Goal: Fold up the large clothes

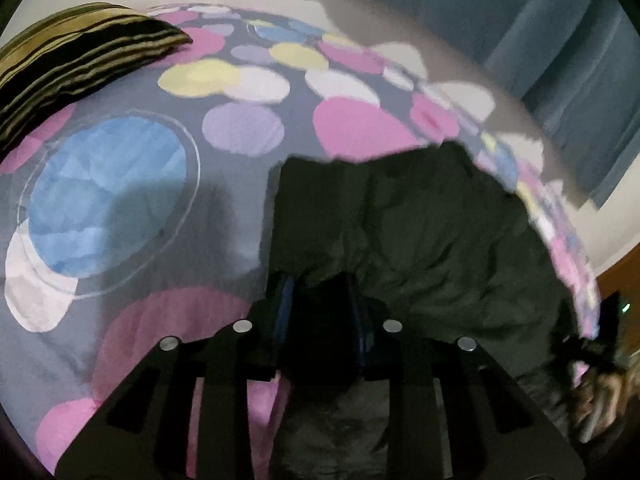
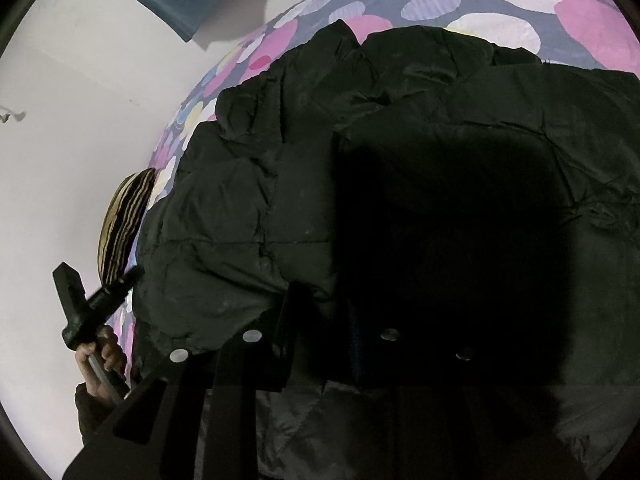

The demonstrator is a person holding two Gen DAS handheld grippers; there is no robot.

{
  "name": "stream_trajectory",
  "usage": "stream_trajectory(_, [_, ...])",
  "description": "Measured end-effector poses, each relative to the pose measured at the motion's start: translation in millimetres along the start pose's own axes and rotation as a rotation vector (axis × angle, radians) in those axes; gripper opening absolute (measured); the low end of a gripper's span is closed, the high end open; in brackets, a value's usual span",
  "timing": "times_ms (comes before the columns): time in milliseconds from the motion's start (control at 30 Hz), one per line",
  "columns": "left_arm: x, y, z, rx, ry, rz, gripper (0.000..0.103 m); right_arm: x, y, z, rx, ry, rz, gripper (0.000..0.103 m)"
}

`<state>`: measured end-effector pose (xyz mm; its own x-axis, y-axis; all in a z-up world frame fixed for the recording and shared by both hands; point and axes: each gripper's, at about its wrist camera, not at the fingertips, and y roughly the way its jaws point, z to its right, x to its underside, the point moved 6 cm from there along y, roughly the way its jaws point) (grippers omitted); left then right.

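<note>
Gripper-pinched [image 1: 320, 312] puffy black jacket [image 2: 280, 184], rumpled

Open bedsheet [image 1: 120, 184] left of jacket [image 1: 420, 220]; striped pillow [image 1: 68, 68] blocks far-left corner

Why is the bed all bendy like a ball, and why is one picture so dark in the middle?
Both wrist views use fisheye lenses, so the spotted bedsheet curves. In the right wrist view a deep shadow covers the black jacket and hides the right gripper. In the left wrist view the left gripper is dim against dark fabric, and the curtain looks smeared.
</note>
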<state>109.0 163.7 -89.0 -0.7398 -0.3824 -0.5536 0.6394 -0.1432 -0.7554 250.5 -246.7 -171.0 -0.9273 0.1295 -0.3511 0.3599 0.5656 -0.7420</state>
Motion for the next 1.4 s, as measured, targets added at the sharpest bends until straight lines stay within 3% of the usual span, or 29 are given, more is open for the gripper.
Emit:
stream_trajectory(167, [-13,15,-3,-0.023,0.000,-0.008,0.032,2,-3,4,-0.007,0.002,0.004,0.021])
stream_trajectory(300, [-15,37,-8,-0.092,0.039,-0.042,0.028,2,-3,4,-0.010,0.003,0.004,0.022])
stream_trajectory(400, [-12,49,-10,-0.105,0.054,-0.057,0.028,3,-2,4,-0.011,0.001,0.004,0.023])
stream_trajectory(633, [-9,19,-10,-0.070,0.037,-0.023,0.029,4,-11,2,-0.037,0.006,0.017,0.026])
stream_trajectory(767, [14,-9,-15,-0.053,0.052,-0.014,0.044,13,-32,4,-0.059,0.007,0.034,0.038])
stream_trajectory(933, [55,-48,-24,-0.008,0.065,-0.021,0.047,37,-83,24,-0.021,-0.010,0.098,0.056])
stream_trajectory(1167, [122,-85,-36,0.120,0.008,-0.104,0.049,87,-156,88,0.121,0.049,0.193,0.058])
stream_trajectory(1300, [145,-99,-31,0.168,0.003,-0.125,0.049,119,-180,122,0.143,0.116,0.194,0.059])
stream_trajectory(1400, [161,-106,-21,0.208,0.020,-0.156,0.049,143,-183,131,0.109,0.152,0.159,0.059])
